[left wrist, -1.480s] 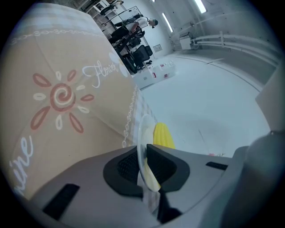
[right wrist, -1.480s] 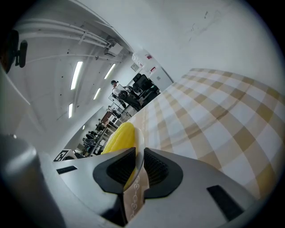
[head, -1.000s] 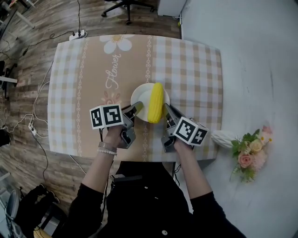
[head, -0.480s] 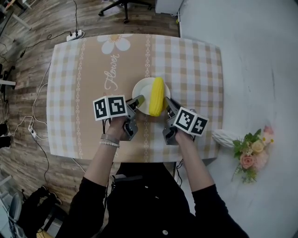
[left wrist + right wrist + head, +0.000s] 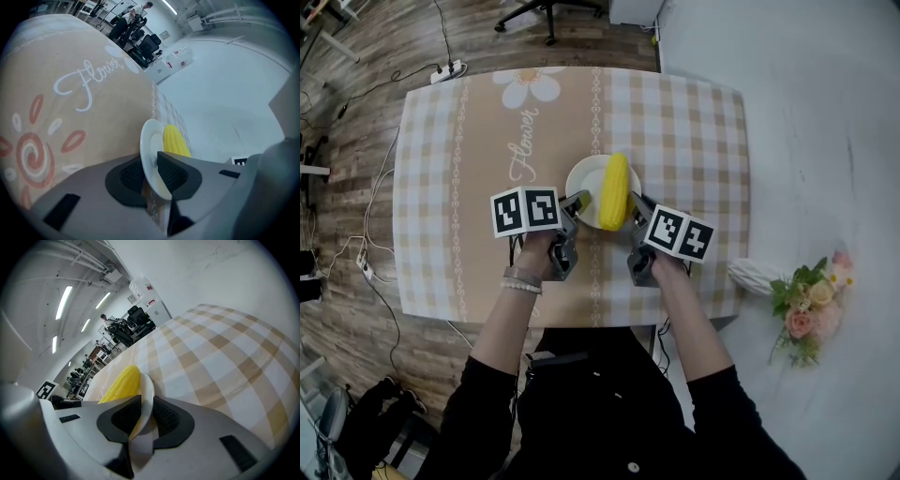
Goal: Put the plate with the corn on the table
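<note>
Slightly farther from the person than a second earlier, the white plate (image 5: pixel 583 183) with the corn cob (image 5: pixel 615 190) appears set down on the checked table (image 5: pixel 694 141). Its rim is clamped by the left gripper (image 5: pixel 578 202), while the right gripper (image 5: pixel 636 206) is being opened around the opposite rim. Only release and withdrawal seem left.

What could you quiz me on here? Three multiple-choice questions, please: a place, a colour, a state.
1. The corn lies: A in a pan; B on the plate; C in a bowl.
2. The plate is: A blue; B white; C black.
3. Between the right gripper's jaws stands: A the plate's rim; B the corn; C nothing.

Answers: B, the yellow cob rests on the plate on the table. B, its rim shows white in every view. A, the rim sits between the jaws, which are opening.
</note>
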`<state>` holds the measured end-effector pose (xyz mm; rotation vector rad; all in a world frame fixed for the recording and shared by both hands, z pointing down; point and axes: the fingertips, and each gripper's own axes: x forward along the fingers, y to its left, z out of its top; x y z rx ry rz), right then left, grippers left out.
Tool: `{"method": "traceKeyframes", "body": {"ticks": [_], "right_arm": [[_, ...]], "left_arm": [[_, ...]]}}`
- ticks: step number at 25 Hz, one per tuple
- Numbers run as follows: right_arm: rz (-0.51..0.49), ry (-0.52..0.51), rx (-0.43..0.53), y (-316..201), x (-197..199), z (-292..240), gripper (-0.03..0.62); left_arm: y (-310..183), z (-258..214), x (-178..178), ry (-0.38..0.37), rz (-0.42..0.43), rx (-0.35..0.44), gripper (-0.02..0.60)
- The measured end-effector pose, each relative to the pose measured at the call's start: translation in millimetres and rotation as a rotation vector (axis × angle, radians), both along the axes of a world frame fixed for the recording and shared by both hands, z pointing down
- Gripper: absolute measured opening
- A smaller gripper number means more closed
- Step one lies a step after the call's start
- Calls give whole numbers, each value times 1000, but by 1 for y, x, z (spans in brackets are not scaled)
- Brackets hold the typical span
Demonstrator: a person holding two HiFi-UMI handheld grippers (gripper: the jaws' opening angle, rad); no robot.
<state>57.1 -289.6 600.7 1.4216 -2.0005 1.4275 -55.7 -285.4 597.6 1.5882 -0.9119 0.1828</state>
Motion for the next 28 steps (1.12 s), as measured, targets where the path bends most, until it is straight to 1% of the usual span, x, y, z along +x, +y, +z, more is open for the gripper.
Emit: {"method": "traceKeyframes", "body": {"ticks": [4, 16, 28], "right_arm": [[-36, 45, 3, -1, -1, 1, 107], [-69, 99, 15, 0, -2, 1, 107], [-127, 164, 31, 1, -3, 2, 109]], "left_arm": [[1, 1, -2, -23, 16, -9, 74], [12, 2, -11, -92, 70, -16, 77], [23, 3, -22, -145, 52, -27, 77]]}}
